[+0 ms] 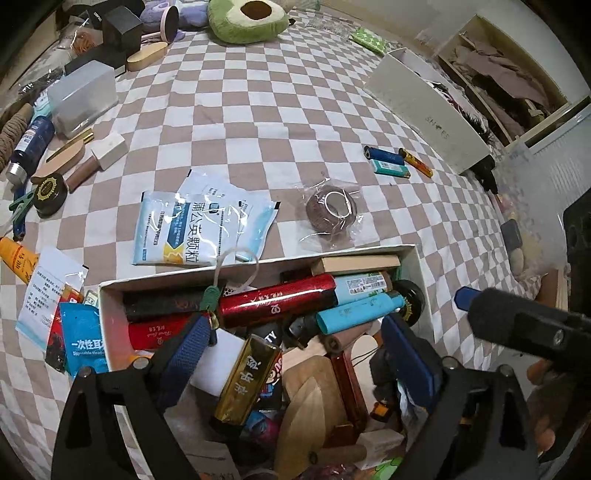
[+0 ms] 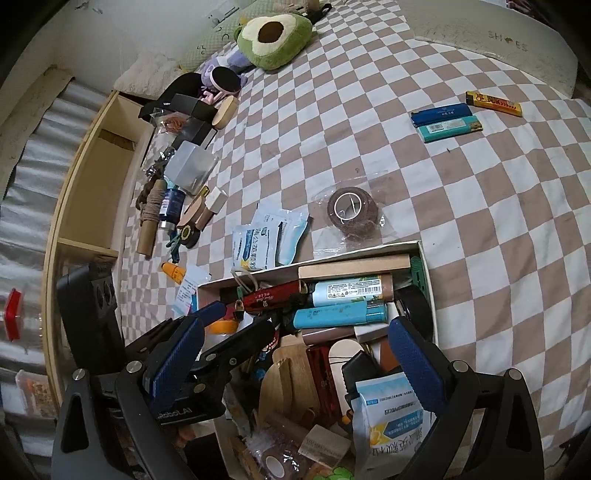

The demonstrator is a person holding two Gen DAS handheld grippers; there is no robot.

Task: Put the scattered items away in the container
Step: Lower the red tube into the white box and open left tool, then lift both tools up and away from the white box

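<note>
On the checked bed sheet (image 2: 369,110) sits one white box (image 2: 428,273), packed full of small things. Both claws hang over it. The left claw (image 1: 295,354) has its two blue pads wide apart, with a gold bar (image 1: 247,380) lying loose between them. The right claw (image 2: 295,362) is wide apart too, holding nothing. Out on the sheet lie three lighters (image 2: 447,122), one wrapped brown tape roll (image 2: 352,212) and two white-and-blue packets (image 1: 203,225). One avocado plush (image 2: 273,35) rests far back.
</note>
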